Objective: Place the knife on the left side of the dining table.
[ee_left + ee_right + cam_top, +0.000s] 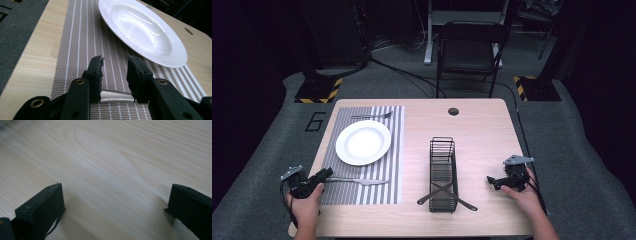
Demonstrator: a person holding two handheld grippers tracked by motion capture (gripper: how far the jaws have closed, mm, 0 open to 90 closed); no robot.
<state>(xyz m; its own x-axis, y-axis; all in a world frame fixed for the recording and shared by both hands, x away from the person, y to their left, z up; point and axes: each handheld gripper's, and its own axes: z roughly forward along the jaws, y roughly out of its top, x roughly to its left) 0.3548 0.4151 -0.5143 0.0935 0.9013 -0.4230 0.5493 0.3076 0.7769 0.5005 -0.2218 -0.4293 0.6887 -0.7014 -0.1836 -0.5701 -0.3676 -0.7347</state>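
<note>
Item one: my left gripper (115, 65), at 8 o'clock on the table (482, 125), jaws parted astride the knife (116, 96) handle; whether the pads press it I cannot tell. The knife lies flat on the striped placemat (394, 150), just at 6 o'clock of the white plate (363, 142). Item two: my right gripper (115, 205), at 4 o'clock, released, jaws wide over bare wood. Item three: wire rack (442, 172), centre. Item four: fork (372, 116), 12 o'clock of the plate.
</note>
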